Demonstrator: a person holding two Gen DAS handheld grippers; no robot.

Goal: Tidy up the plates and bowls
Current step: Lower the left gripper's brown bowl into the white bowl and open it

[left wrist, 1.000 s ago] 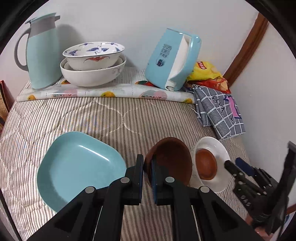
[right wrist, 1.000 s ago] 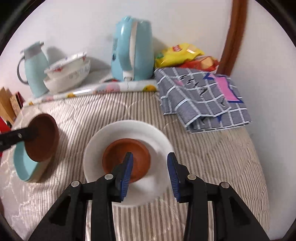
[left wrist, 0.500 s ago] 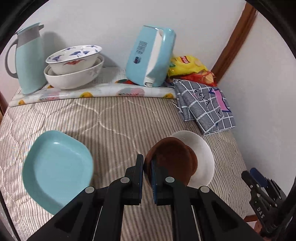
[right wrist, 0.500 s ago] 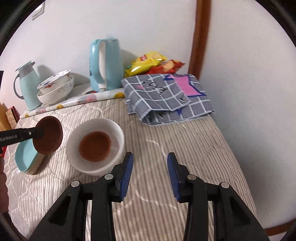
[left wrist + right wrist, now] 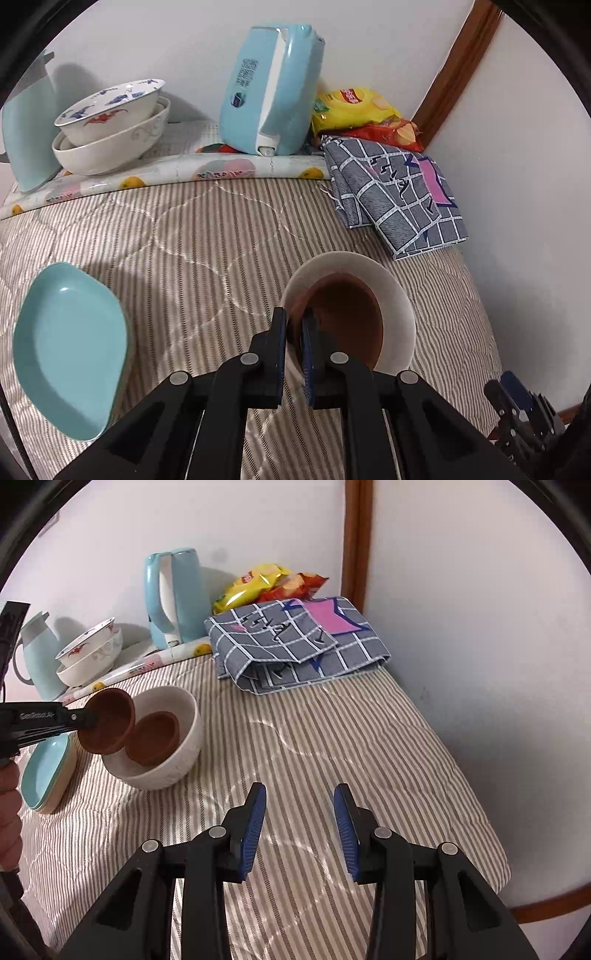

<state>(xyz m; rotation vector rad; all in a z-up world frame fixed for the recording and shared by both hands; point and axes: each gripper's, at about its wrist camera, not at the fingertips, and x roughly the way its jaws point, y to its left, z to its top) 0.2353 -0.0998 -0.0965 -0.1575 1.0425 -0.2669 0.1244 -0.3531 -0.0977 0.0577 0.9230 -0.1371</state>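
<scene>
The left gripper (image 5: pixel 293 334) has its jaws clamped on the near rim of a small brown bowl (image 5: pixel 107 725), holding it tilted in the air just over the white bowl (image 5: pixel 184 716), where a second brown bowl (image 5: pixel 153 738) already lies. The right gripper (image 5: pixel 299 825) hovers over bare striped quilt (image 5: pixel 332 738) with its jaws apart, holding nothing.

The held bowl looks light, stiff and smooth (probably plastic or lacquered wood, though that cannot be told for sure), so a pinch at the rim seems enough, but a smooth wall could slip if tilted further. The white bowl looks like ceramic, heavier and chippable; a gentle set-down would suit it.

It sits on a soft surface, so it may rock when loaded. A teal plate (image 5: pixel 70 354) lies to the left, near the bowls but apart from them. The folded checked cloth (image 5: pixel 295 642) sits well back by the wall. Open room lies to the right, up to the quilt's right edge.
</scene>
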